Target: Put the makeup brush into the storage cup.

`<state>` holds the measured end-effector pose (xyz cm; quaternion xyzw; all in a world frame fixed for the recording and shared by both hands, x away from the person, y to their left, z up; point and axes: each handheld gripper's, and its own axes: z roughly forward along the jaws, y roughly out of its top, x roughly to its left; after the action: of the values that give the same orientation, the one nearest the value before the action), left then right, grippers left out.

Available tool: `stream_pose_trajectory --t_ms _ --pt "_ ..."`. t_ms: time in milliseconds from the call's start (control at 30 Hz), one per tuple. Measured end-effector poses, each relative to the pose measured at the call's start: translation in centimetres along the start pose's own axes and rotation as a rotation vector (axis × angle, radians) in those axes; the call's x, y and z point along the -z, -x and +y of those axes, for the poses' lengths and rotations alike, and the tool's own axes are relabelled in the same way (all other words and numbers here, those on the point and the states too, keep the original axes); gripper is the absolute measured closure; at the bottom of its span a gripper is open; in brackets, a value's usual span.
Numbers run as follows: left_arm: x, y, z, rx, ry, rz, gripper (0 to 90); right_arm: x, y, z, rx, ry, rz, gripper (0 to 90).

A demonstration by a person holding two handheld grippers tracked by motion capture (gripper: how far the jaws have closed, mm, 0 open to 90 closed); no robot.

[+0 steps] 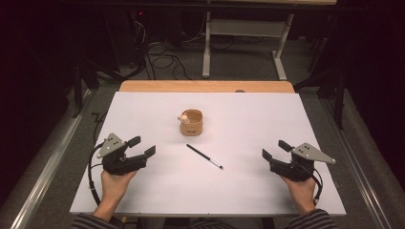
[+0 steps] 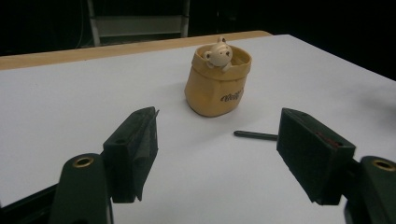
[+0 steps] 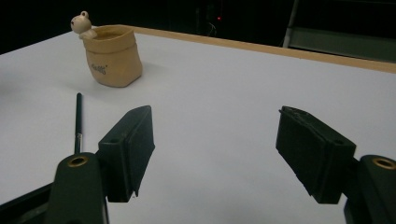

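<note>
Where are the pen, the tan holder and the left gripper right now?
pen (image 1: pixel 204 156), high view, middle of its dark barrel.
tan holder (image 2: pixel 212 88), left gripper view, front wall beside the lettering.
left gripper (image 1: pixel 142 146), high view, midway between its open fingertips.

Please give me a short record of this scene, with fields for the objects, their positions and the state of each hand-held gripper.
surface: white table
holder: tan sack-shaped cup, upright, small figure on its rim
pen: black pen, lying flat in front of the cup, apart from it
left hand-held gripper: open, empty, resting left of the pen
right hand-held gripper: open, empty, resting right of the pen
</note>
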<state>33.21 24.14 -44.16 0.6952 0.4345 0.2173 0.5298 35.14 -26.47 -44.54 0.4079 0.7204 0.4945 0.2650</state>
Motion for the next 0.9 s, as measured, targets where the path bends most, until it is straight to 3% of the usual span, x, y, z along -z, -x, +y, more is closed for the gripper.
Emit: stream_pose_trajectory --t_ms 67,433,700,900 --pt "0.03 0.1 0.03 0.011 -0.003 -0.018 29.5 0.0 0.01 0.0 -0.004 0.0 0.002 28.9" --pt "0.55 0.0 0.22 0.02 0.013 -0.016 29.6 -0.02 -0.06 -0.06 -0.005 -0.004 0.007 28.9" --pt "0.85 -0.35 0.55 0.071 0.031 -0.028 29.6 0.04 0.06 -0.1 -0.014 -0.004 0.004 28.9" --pt "0.77 -0.24 0.75 0.069 0.034 -0.022 29.4 0.01 0.08 -0.12 -0.017 -0.006 0.006 28.9"
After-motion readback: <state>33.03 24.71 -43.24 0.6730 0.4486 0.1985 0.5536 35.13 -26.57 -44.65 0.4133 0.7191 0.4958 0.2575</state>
